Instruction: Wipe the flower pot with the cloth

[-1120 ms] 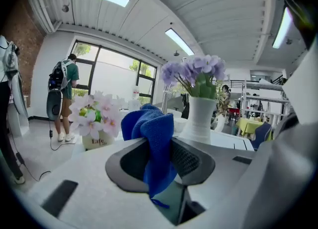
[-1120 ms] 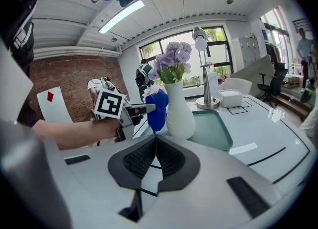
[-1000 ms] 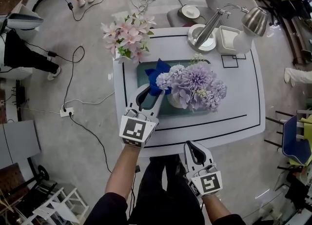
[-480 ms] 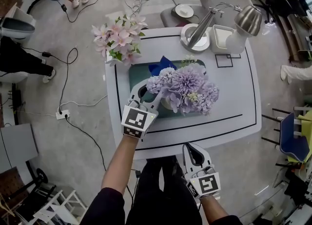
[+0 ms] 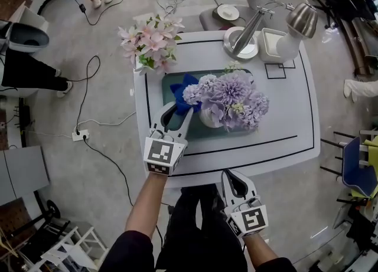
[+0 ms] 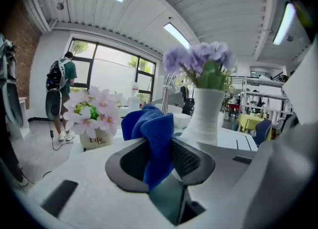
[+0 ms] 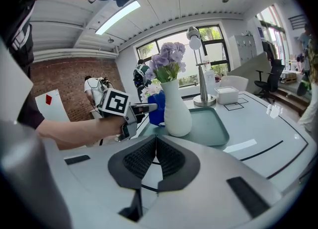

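Cloth [image 5: 181,91] leftward above white table [image 5: 286,117]

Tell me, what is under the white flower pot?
A teal tray lies under the white flower pot. The part beneath the pot is covered, so nothing more can be told.

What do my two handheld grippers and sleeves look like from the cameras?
The left gripper and right gripper are light grey plastic, each with two dark grey textured pads and a white cube printed with black square markers. No cables show. The person wears dark sleeves.
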The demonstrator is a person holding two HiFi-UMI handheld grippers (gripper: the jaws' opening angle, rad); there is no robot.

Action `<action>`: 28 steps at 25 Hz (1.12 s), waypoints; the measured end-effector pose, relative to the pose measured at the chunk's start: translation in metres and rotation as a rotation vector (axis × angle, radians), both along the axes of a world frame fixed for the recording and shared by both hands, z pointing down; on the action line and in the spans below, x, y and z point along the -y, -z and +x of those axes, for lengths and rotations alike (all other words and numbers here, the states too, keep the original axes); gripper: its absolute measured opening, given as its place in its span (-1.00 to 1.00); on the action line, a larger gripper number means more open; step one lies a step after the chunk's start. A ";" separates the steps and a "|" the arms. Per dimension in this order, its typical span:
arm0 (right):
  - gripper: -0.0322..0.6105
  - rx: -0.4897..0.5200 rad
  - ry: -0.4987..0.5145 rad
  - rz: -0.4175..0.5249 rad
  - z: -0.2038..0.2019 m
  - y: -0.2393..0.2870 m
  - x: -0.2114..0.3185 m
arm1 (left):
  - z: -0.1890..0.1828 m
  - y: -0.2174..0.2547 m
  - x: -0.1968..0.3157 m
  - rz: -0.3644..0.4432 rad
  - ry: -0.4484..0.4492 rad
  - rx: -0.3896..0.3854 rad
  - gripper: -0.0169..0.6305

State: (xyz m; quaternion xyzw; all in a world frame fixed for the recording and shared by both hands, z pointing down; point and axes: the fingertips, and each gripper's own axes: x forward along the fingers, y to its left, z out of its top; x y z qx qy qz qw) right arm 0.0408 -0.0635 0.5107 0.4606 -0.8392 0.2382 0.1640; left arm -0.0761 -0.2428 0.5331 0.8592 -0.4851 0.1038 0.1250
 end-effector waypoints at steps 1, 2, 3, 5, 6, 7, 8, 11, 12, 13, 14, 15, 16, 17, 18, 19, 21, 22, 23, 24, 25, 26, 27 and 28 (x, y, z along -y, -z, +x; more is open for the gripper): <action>-0.87 0.004 -0.001 0.000 0.000 0.000 -0.002 | -0.002 0.009 -0.010 0.016 0.019 -0.024 -0.56; -0.87 0.008 -0.002 -0.002 -0.001 -0.001 -0.003 | -0.004 0.019 -0.019 0.033 0.036 -0.047 -0.56; -0.87 0.011 -0.004 -0.003 -0.002 -0.001 -0.005 | -0.004 0.027 -0.028 0.048 0.051 -0.065 -0.56; -0.87 0.016 -0.005 -0.002 -0.004 0.000 -0.009 | -0.001 0.037 -0.045 0.067 0.069 -0.077 -0.56; -0.87 0.016 -0.003 0.001 -0.005 0.001 -0.012 | 0.003 0.040 -0.052 0.071 0.071 -0.072 -0.56; -0.87 0.016 0.001 0.003 -0.006 0.003 -0.014 | 0.008 0.042 -0.058 0.070 0.068 -0.068 -0.56; -0.87 0.017 0.001 0.005 -0.006 0.003 -0.017 | 0.014 0.042 -0.064 0.065 0.060 -0.070 -0.56; -0.87 0.019 -0.017 0.003 0.000 0.003 -0.025 | 0.032 0.030 -0.078 0.024 0.029 -0.077 -0.56; -0.87 0.019 -0.023 0.002 0.002 0.002 -0.027 | 0.037 0.024 -0.081 0.008 0.023 -0.075 -0.56; -0.87 0.018 -0.025 0.003 0.005 0.002 -0.030 | 0.040 0.017 -0.083 -0.007 0.019 -0.068 -0.56; -0.87 0.019 -0.030 0.003 0.007 0.002 -0.033 | 0.043 0.009 -0.085 -0.021 0.014 -0.056 -0.56; -0.87 0.021 -0.038 0.000 0.010 0.002 -0.036 | 0.045 0.001 -0.087 -0.032 0.007 -0.036 -0.56; -0.87 0.024 -0.049 -0.003 0.014 0.002 -0.039 | 0.047 -0.007 -0.088 -0.039 -0.004 -0.013 -0.56; -0.87 0.024 -0.058 -0.005 0.017 0.002 -0.042 | 0.048 -0.015 -0.089 -0.044 -0.017 0.012 -0.56; -0.87 0.024 -0.064 -0.006 0.021 0.002 -0.044 | 0.049 -0.022 -0.091 -0.054 -0.027 0.031 -0.56; -0.87 0.024 -0.072 -0.007 0.024 0.002 -0.046 | 0.050 -0.029 -0.092 -0.070 -0.033 0.045 -0.56; -0.87 0.025 -0.085 -0.010 0.030 0.003 -0.050 | 0.051 -0.041 -0.096 -0.106 -0.038 0.060 -0.56; -0.87 0.026 -0.090 -0.009 0.032 0.003 -0.051 | 0.051 -0.045 -0.098 -0.116 -0.038 0.064 -0.56; -0.87 0.029 -0.096 -0.007 0.034 0.004 -0.051 | 0.050 -0.047 -0.100 -0.116 -0.034 0.066 -0.56; -0.87 0.033 -0.100 -0.005 0.035 0.004 -0.052 | 0.049 -0.045 -0.103 -0.106 -0.028 0.066 -0.56; -0.87 0.036 -0.102 -0.004 0.035 0.005 -0.052 | 0.047 -0.040 -0.106 -0.090 -0.021 0.063 -0.56; -0.87 0.038 -0.102 -0.003 0.036 0.005 -0.053 | 0.048 -0.032 -0.110 -0.070 -0.018 0.055 -0.56; -0.87 0.039 -0.103 -0.002 0.037 0.006 -0.054 | 0.050 -0.023 -0.115 -0.048 -0.023 0.044 -0.56; -0.87 0.040 -0.106 0.000 0.039 0.006 -0.054 | 0.055 -0.012 -0.120 -0.027 -0.035 0.027 -0.56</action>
